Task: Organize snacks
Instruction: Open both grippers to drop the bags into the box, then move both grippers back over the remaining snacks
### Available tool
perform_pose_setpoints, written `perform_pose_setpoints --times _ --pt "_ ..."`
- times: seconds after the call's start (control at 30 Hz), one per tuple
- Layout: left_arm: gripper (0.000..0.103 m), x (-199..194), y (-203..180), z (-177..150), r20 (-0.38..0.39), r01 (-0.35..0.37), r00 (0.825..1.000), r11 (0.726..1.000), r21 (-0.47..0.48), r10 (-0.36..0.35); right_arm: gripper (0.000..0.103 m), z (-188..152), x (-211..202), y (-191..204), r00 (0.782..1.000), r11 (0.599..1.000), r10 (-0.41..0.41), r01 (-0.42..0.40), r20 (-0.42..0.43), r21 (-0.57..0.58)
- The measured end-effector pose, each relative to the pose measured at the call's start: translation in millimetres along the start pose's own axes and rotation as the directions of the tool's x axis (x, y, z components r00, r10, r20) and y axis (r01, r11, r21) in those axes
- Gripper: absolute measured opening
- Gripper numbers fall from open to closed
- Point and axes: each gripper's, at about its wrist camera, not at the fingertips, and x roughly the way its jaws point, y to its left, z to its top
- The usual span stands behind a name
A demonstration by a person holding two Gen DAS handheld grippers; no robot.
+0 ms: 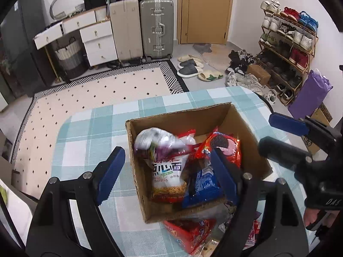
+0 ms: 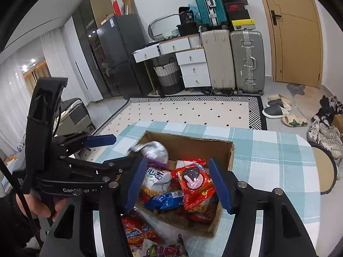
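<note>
Your left gripper (image 1: 167, 175) and right gripper (image 2: 179, 184) both have fingers wide and empty over the box (image 1: 253, 141), since the purple-white bag (image 1: 158, 143) at its 10 o'clock corner now sits inside with the other snacks.

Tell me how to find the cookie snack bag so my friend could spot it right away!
Look at the table with the blue-and-white checked cloth, then at the open cardboard box standing on it. Inside, on top of the pile, lies a red packet. It is the only one showing a dark round sandwich cookie with pink filling; the bags beside it are blue and white.
</note>
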Motion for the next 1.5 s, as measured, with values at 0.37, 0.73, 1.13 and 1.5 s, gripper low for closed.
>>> perform_pose_setpoints --times 0.37,0.73,1.13,1.5 --pt "0.082 -87 -21 -31 0.121 -0.042 0.992 0.998 0.039 0.037 0.076 -22 -49 28 0.998 0.999 -0.009 0.011 0.057 -0.032" --pt "0.099 -176 -40 -75 0.254 -0.057 0.966 0.998 0.038 0.046 0.090 -63 -132 61 0.975 0.998 -0.009 0.021 0.224 -0.053" --pt "0.102 -257 -56 -145 0.398 -0.104 0.914 0.994 0.037 0.080 0.101 -137 -198 94 0.939 0.999 -0.010 0.024 0.345 -0.036" --pt "0.102 -242 -28 -211 0.364 -0.042 0.928 0.994 -0.097 0.075 0.102 -196 -207 75 0.942 0.994 -0.097 0.077 0.322 0.077"
